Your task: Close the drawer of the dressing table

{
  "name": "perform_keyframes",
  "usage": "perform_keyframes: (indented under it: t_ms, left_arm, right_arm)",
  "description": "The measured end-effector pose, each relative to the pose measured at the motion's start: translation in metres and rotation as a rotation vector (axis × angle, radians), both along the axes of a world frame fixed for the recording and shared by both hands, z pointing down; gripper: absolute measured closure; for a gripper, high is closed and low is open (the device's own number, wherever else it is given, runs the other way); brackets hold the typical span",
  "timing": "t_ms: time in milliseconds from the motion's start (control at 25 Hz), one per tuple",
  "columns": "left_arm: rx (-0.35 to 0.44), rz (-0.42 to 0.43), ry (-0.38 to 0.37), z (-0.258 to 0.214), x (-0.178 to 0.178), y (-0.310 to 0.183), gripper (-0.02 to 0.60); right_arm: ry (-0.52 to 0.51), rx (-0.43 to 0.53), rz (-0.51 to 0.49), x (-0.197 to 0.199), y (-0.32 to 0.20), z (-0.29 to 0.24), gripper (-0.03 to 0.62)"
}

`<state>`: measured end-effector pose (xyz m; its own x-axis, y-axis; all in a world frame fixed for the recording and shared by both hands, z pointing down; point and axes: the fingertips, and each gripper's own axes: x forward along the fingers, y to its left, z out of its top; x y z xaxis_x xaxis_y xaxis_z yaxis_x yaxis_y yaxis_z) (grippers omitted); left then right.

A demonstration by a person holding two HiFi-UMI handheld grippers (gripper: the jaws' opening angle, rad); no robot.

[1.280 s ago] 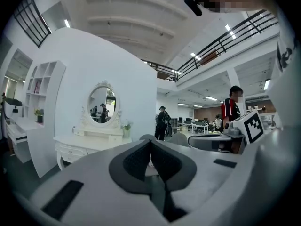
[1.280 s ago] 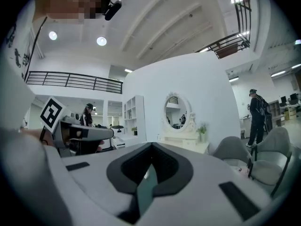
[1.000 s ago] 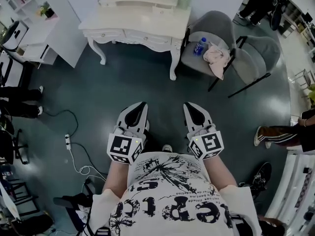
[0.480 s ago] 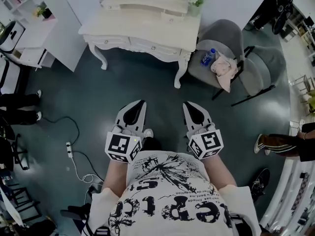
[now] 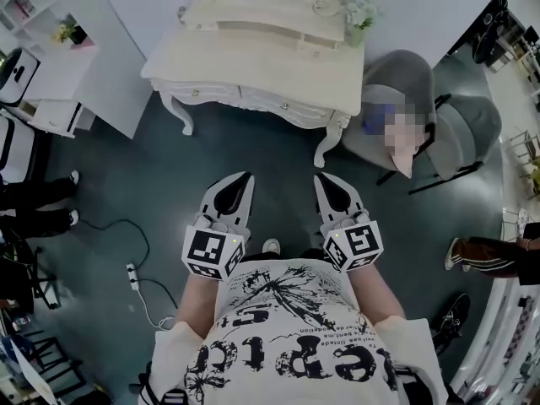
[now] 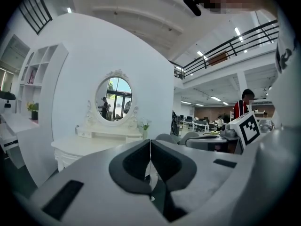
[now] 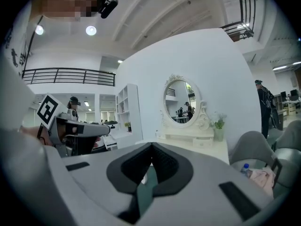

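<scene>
- The dressing table (image 5: 245,62) stands well ahead across bare floor (image 5: 253,154). Its drawer fronts (image 5: 278,104) run along the near edge under the surface. None clearly juts out from here, so I cannot tell which drawer is open.
- Risk: with the open drawer unidentified, a push could land on a shut front, the carved apron or a leg. That would nudge the whole dressing table instead of the drawer.
- Risk: a hard or off-centre shove could skew the drawer in its runners. It could also rock the small potted plant (image 5: 359,11) at the right end of the surface.
- Risk: the grey armchair (image 5: 396,78) sits just beside the right-hand leg. The right tool could clip it if the approach drifts that way.
- The power strip (image 5: 132,275) and its cable lie on the floor to the left. They look clear of a straight path, but a sidestep could catch them.
- The left tool (image 5: 243,178) is closed and empty: its jaws meet, with nothing between them.
- The right tool (image 5: 322,179) is likewise closed on nothing.
- Both are held out in front of the torso, side by side and apart. They point at the dressing table, roughly level with a slight downward tilt, and their marker cubes sit nearest the body.
</scene>
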<state>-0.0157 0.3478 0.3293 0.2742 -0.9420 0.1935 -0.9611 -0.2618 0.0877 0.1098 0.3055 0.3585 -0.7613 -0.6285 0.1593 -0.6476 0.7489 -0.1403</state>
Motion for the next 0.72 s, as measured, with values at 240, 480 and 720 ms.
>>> perform_keyframes:
  t_ms: [240,480,720]
  left_arm:
    - [-0.019,-0.022,0.002,0.012,-0.029,-0.031,0.561]
    - [-0.028,-0.077,-0.008,0.024,-0.052,-0.081,0.561]
    - [-0.018,-0.131,-0.004,0.019,-0.063,-0.167,0.561]
  right_arm:
    - [0.022,-0.012,-0.025,-0.038,-0.034,0.014,0.577]
    - [0.018,-0.02,-0.049,-0.053,-0.095,0.026,0.577]
    - [0.019,-0.014,-0.082,-0.062,-0.187,0.022,0.577]
